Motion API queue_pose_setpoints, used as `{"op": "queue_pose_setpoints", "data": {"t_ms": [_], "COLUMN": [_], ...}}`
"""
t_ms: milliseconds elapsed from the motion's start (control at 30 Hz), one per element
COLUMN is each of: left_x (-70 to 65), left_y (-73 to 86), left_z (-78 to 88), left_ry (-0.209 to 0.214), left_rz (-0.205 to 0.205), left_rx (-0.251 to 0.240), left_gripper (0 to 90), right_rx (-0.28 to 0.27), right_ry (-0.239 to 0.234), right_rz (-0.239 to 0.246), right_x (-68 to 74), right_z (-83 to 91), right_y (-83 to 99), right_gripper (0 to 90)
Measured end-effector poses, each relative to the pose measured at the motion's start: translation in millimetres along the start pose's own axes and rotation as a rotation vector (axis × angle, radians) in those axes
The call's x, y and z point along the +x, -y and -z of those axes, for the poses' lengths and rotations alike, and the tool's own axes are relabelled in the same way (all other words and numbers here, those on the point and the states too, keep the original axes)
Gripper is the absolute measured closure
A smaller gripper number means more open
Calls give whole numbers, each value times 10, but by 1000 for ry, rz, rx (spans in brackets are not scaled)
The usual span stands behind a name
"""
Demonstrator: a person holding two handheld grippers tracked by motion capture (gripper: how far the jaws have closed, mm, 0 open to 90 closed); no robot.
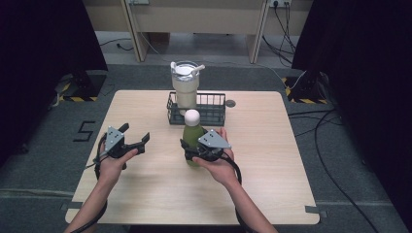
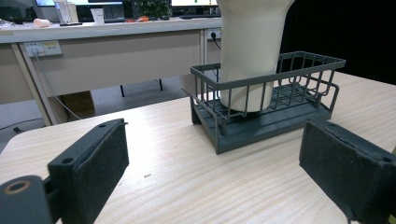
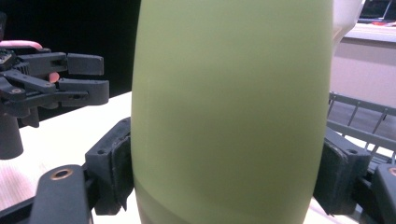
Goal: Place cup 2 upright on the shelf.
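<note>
Clamped on the green bottle, the jaws of my right gripper press their pads against both flanks of its lower body; in the right gripper view the bottle stands upright between them. It has a round white cap and stands near the middle of the tabletop, just in front of the basket. My right hand holds the gripper from behind, with the grey three-cornered plate on top.

My left gripper has its jaws spread wide with nothing between them, well to the left of the bottle and above the bare wood. In the left gripper view the two padded jaws stand far apart, and between them I look across the tabletop at the dark wire basket. My left hand grips it, a cable trailing back along the forearm.

Inside the basket, at its left end, stands a tall cream tumbler with a white lid and a straw; its base rests on the basket floor, and the right part of the basket holds nothing. A small dark round disc lies on the wood just right of the basket. From the right gripper view, my left gripper shows farther off to the left.
</note>
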State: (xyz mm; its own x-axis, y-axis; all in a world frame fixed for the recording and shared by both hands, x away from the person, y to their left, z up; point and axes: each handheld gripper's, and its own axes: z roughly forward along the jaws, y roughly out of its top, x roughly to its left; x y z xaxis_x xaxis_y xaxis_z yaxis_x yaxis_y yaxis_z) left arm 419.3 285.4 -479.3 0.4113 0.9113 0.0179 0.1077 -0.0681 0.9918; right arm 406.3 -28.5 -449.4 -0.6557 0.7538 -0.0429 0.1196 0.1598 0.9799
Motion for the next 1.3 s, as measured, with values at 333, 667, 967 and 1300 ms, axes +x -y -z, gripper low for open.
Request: {"op": "queue_pose_setpoints", "data": {"t_ms": [333,667,967,1300], "left_x": [-7,-14,-18,-29], "left_y": [1,-12,-7,3], "left_z": [2,15,18,10], "left_ry": [0,-1,0,0], "left_rz": [0,-1,2,3], "left_rx": [0,-4,-4,-1], "left_gripper": [74,77,79,81], "right_rx": [-10,-10,-25,-30], "right_ry": [17,26,53,87], "right_rz": [-10,-12,-12,-18], "right_x": [-50,-89,-170,-252], "right_z": [46,53,75,81], "right_y": [-66,-94,-187,-247], "right_gripper": [219,219,219,219]}}
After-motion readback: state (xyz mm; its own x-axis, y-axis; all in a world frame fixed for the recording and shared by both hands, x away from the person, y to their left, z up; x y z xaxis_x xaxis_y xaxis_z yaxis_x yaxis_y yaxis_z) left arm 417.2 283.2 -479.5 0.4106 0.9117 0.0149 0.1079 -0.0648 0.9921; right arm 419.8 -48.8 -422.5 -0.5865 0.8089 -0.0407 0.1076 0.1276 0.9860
